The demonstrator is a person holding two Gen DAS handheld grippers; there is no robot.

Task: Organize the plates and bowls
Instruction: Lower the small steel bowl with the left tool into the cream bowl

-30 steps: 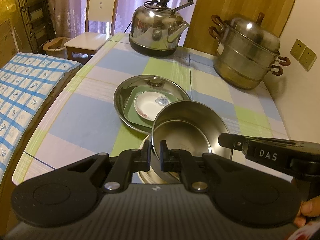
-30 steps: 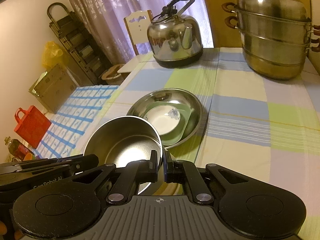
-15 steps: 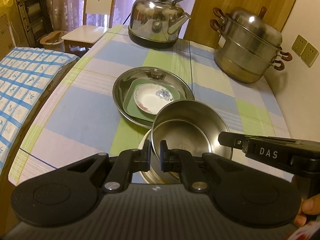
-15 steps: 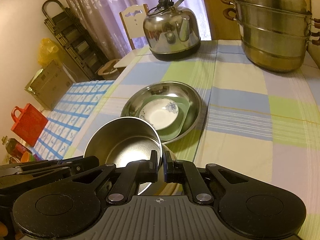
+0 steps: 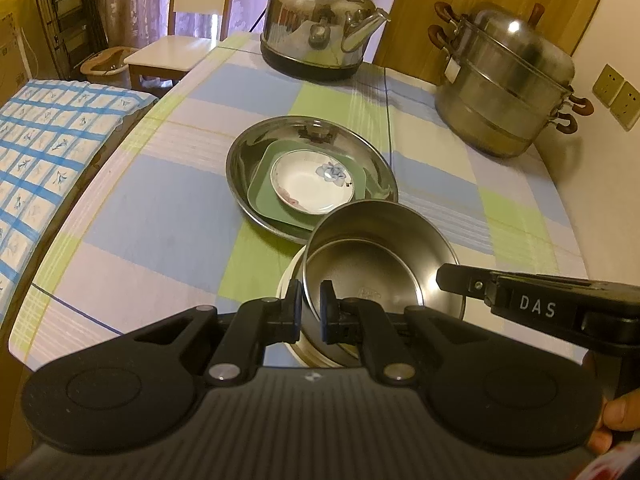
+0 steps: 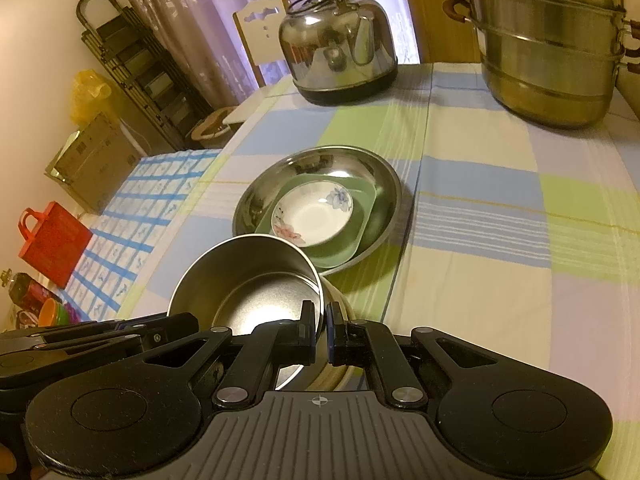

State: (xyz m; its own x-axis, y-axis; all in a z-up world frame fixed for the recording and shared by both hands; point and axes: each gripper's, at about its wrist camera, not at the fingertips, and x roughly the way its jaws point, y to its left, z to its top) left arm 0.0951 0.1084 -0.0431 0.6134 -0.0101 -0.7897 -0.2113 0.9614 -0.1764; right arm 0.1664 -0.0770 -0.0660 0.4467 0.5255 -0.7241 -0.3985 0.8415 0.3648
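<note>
Steel bowl, shiny, round, straight-walled, flat-bottomed.

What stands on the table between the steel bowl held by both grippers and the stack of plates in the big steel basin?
Nothing visible. The steel bowl sits just in front of the basin, with only bare tablecloth beside them. Both the left gripper and right gripper clamp its rim.
</note>
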